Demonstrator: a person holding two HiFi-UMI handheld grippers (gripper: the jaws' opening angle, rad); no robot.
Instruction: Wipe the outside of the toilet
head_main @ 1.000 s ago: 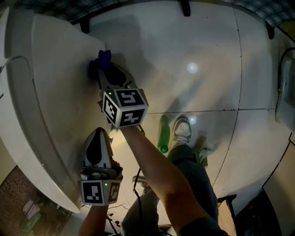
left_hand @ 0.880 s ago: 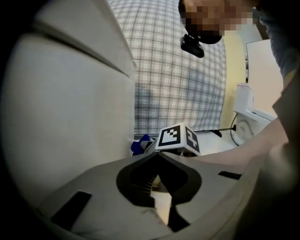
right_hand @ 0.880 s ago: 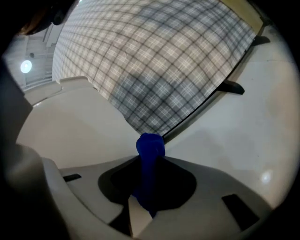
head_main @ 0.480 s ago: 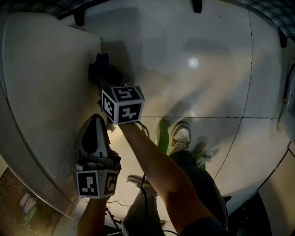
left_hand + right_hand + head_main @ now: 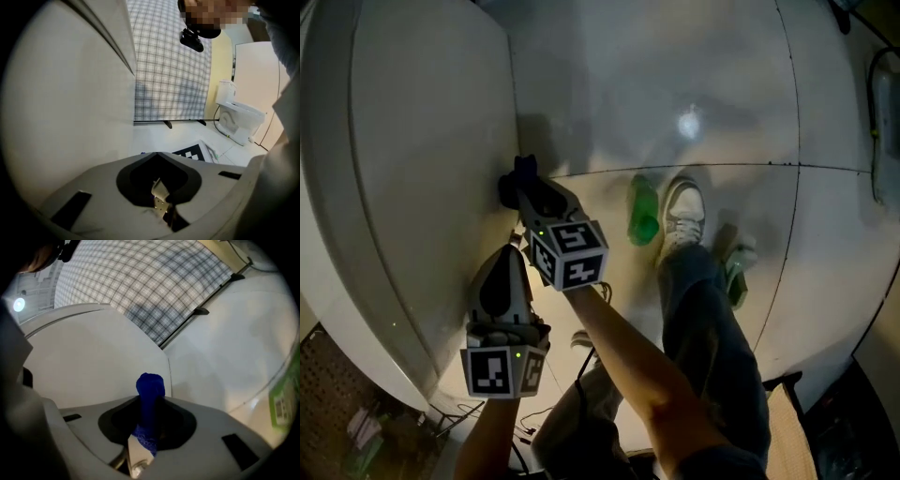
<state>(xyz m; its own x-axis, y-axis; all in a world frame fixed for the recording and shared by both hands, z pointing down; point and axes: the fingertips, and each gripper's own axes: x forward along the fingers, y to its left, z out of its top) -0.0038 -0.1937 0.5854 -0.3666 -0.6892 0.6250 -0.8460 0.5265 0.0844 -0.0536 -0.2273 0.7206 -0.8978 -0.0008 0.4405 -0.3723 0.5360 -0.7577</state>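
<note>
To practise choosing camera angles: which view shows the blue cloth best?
The right gripper view: the blue cloth stands mid-frame, clamped in the right tool. The head view shows only a dark tuft against the toilet; the left gripper view gives no clear sight of it.

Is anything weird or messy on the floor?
A green bottle sits on the floor right beside the person's shoe, where a foot might knock it. Whether it stands or lies, I cannot tell. No spill shows.

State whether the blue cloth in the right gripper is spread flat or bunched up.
Bunched up: the cloth stands as a narrow wad clamped in the right gripper, its rounded end poking out past the jaws.
</note>
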